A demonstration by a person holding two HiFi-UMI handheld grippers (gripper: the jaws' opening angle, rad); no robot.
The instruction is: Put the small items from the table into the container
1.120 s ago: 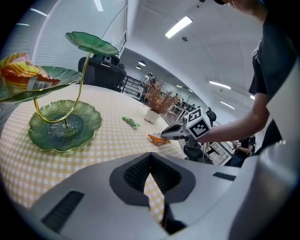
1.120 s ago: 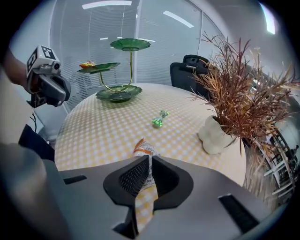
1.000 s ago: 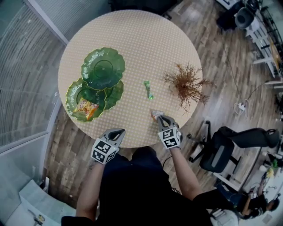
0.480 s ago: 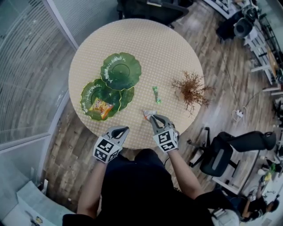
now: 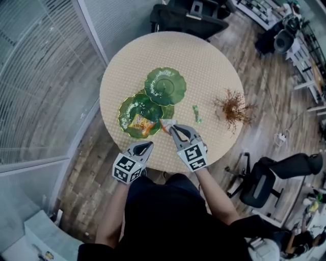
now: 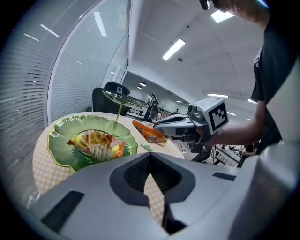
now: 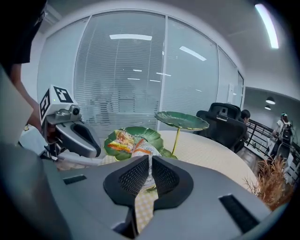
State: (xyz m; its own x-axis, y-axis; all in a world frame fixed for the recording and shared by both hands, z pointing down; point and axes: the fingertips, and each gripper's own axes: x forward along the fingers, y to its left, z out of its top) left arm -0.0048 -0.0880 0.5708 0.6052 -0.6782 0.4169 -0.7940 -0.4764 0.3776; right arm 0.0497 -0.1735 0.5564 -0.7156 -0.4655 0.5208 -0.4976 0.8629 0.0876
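Note:
A green tiered dish stands on the round table [image 5: 214,61], with a low plate [image 5: 128,108] and a raised plate [image 5: 165,85]. One yellow-orange snack packet [image 5: 141,123] lies in the low plate. My right gripper [image 5: 170,128] is shut on an orange-and-white packet [image 5: 165,123], held just right of the low plate's rim. In the right gripper view that packet [image 7: 142,149] sticks out between the jaws toward the low plate [image 7: 151,132]. My left gripper [image 5: 145,147] hovers at the table's near edge, shut and empty. A green candy [image 5: 196,113] lies farther right.
A dried brown plant sprig [image 5: 233,108] lies near the table's right edge. A glass partition with blinds runs along the left. Office chairs stand beyond the table [image 5: 191,15] and at the right [image 5: 265,181] on the wooden floor.
My right gripper has lifted the orange-and-white packet off the table and carried it left to the green dish. The left gripper has also risen and moved forward a little.

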